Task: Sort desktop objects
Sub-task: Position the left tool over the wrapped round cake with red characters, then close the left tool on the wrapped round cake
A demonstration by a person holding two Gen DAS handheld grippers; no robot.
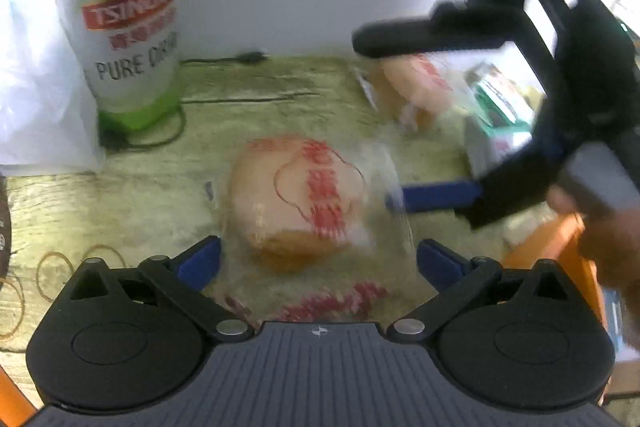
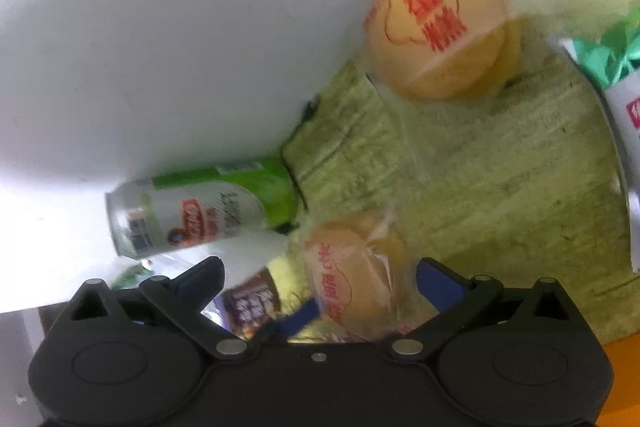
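Note:
A wrapped bun (image 1: 300, 199) in clear plastic with red print lies on the wooden desk, between the open jaws of my left gripper (image 1: 318, 261). A second wrapped bun (image 1: 412, 87) lies further back right. My right gripper (image 1: 400, 119) comes in from the right in the left wrist view, jaws wide open, one finger above the far bun and its blue pad by the near bun's wrapper. In the right wrist view my right gripper (image 2: 320, 287) is open around the near bun (image 2: 352, 275); the far bun (image 2: 436, 27) lies ahead.
A Tsingtao beer can (image 1: 128, 27) stands at the back left by a white plastic bag (image 1: 36, 99); it also shows in the right wrist view (image 2: 200, 211). Green and white packets (image 1: 496, 103) lie at the right. A black cable (image 1: 224, 61) runs along the white wall. Rubber bands (image 1: 56, 271) lie front left.

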